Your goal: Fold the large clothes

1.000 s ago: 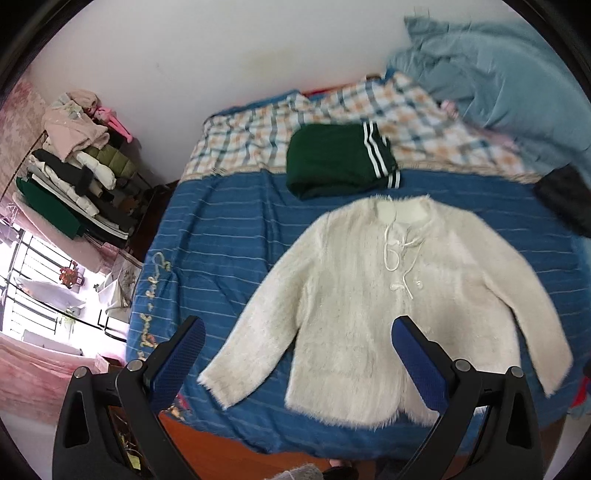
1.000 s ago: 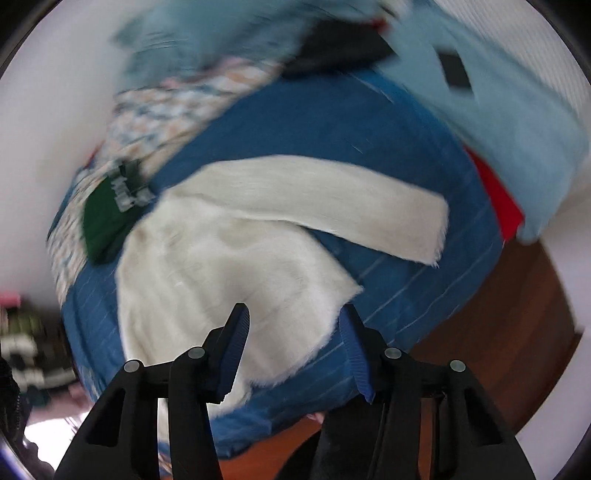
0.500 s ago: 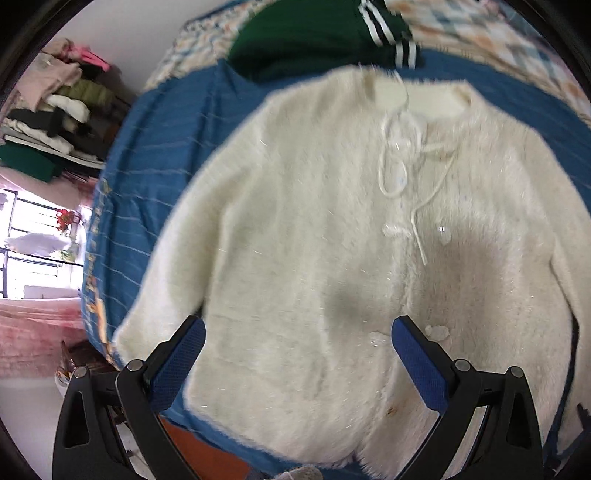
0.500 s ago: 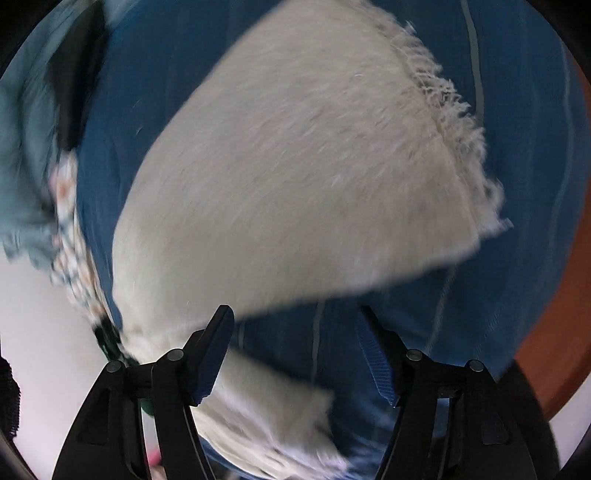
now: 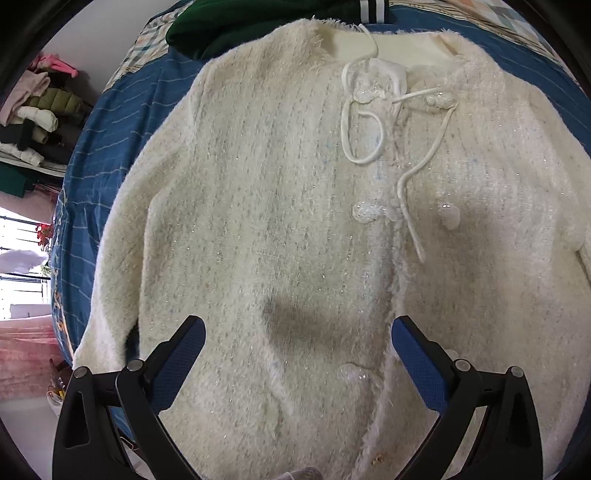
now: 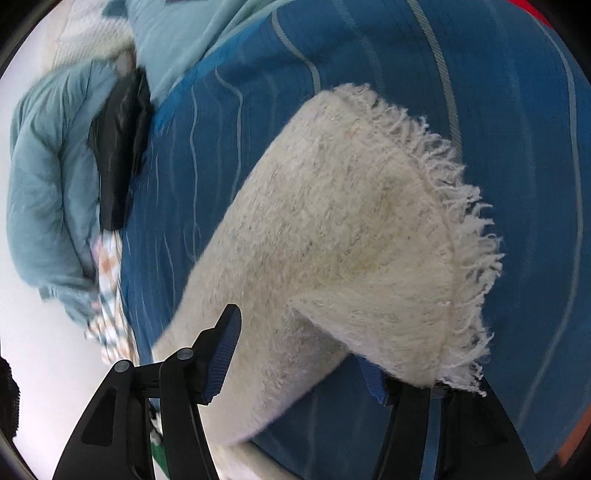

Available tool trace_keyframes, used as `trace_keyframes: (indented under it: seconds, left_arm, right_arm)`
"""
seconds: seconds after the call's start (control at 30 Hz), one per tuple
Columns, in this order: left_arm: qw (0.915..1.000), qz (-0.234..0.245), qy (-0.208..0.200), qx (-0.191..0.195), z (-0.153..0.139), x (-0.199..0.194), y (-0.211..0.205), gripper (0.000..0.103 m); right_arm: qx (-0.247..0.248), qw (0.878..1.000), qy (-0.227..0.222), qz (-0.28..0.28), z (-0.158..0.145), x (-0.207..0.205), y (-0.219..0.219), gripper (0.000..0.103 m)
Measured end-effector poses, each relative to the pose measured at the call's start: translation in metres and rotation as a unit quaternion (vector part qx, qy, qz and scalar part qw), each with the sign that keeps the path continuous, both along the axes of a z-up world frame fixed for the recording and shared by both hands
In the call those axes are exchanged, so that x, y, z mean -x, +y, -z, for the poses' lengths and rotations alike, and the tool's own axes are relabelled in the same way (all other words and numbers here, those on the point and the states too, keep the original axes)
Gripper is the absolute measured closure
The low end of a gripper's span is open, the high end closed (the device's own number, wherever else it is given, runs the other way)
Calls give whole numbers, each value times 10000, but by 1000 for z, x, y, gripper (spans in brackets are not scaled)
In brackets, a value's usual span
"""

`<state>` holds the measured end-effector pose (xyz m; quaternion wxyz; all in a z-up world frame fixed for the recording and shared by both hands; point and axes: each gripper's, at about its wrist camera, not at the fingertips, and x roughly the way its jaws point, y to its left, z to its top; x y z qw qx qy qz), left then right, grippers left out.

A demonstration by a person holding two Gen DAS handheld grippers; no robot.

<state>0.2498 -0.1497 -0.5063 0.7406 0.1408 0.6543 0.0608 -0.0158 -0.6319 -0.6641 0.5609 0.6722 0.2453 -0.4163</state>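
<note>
A cream fuzzy cardigan [image 5: 280,229] lies front-up and spread flat on a blue striped bedspread [image 5: 110,122], its neckline toward the far end of the bed and a white drawstring [image 5: 413,173] trailing loose over its clear buttons. At far left in the left wrist view, clothes [image 5: 33,110] are heaped on a rack beside a bright window; a folded dark green garment [image 5: 236,26] with white stripes sits just past the cardigan's collar. The left gripper [image 5: 297,354] hangs low over the cardigan's lower front, its blue-padded jaws set wide with nothing between them. In the right wrist view, the cardigan's fringed sleeve cuff [image 6: 388,229] lies on the bedspread, with a pale blue quilt [image 6: 48,166] and a black item [image 6: 118,147] bunched at the left. The right gripper [image 6: 303,354] sits at the cuff; its jaws have just been closing, the sleeve cloth lies between them and drapes over the right finger, though whether the pads already pinch it cannot be told.
</note>
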Motion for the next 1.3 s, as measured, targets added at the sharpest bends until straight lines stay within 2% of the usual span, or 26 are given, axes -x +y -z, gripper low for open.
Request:
trace_keyframes:
  seconds: [0.03,0.1,0.17,0.23,0.27,0.3,0.37,0.57,0.63,0.67,0.7,0.77,0.83,0.9,0.93,0.97,1.1,1.2,1.27,1.3]
  left_arm:
    - [10000,-18,-5,-19,1,-1,2,0]
    - [10000,-71,2,2,2,-3,6,0]
    - [9999,-134,-10,47,-1,-5,12,0]
    - [9998,-136,-56,97,-4,-6,16,0]
    - [9998,-120,-75,109,-5,-7,18,0]
    - [9998,-94,-89,129,-6,-8,19,0]
    - [9998,-44,-117,148,-6,-9,21,0]
    - [9995,-84,-255,192,-2,-17,26,0]
    - [9994,-132,-260,212,1,-19,25,0]
    - [9993,-137,-265,225,1,-21,27,0]
    - [9992,-132,-283,230,1,-23,27,0]
    - [9991,-101,-351,221,-1,-23,27,0]
    - [9989,-88,-414,218,-4,-24,29,0]
    - [9987,-106,-451,210,-7,-24,33,0]
    - [9986,-140,-457,205,-8,-24,36,0]
    - [9985,-200,-462,211,-10,-24,41,0]
    - [9973,-505,-493,210,-18,-23,63,0]
    - [9949,-834,-520,217,-24,-18,88,0]
    - [9921,-1114,-540,221,-27,-14,108,0]
    - [9904,-1250,-552,209,-28,-10,118,0]
  right_arm:
    - [-45,10000,25,55,-2,-1,1,87]
    - [-109,9996,161,180,-11,3,5,95]
    - [-168,9993,293,145,-22,9,12,96]
    - [-189,9976,620,-228,-27,8,14,94]
    - [-250,9966,682,-388,-24,8,14,80]
    - [-331,9966,607,-448,-16,9,12,55]
    - [-263,9990,207,-312,-7,15,10,39]
    - [220,9993,-251,182,3,2,-12,36]
    - [387,9991,-100,129,2,-15,-23,47]
    - [434,9991,19,34,1,-26,-29,76]
    - [456,9989,58,-113,-3,-38,-35,89]
    - [579,9979,131,-251,-16,-46,-38,92]
    - [887,9949,91,-480,-46,-48,-37,93]
    - [1203,9903,-134,-679,-90,-66,-34,93]
    - [1284,9887,-214,-746,-103,-70,-31,93]
    - [1485,9839,-341,-936,-131,-83,-24,93]
    - [2010,9630,-610,-1687,-206,-135,16,94]
    - [2319,9358,-725,-2556,-246,-192,68,94]
    - [2448,9159,-776,-3085,-256,-226,104,94]
    - [2519,8992,-784,-3490,-258,-254,131,94]
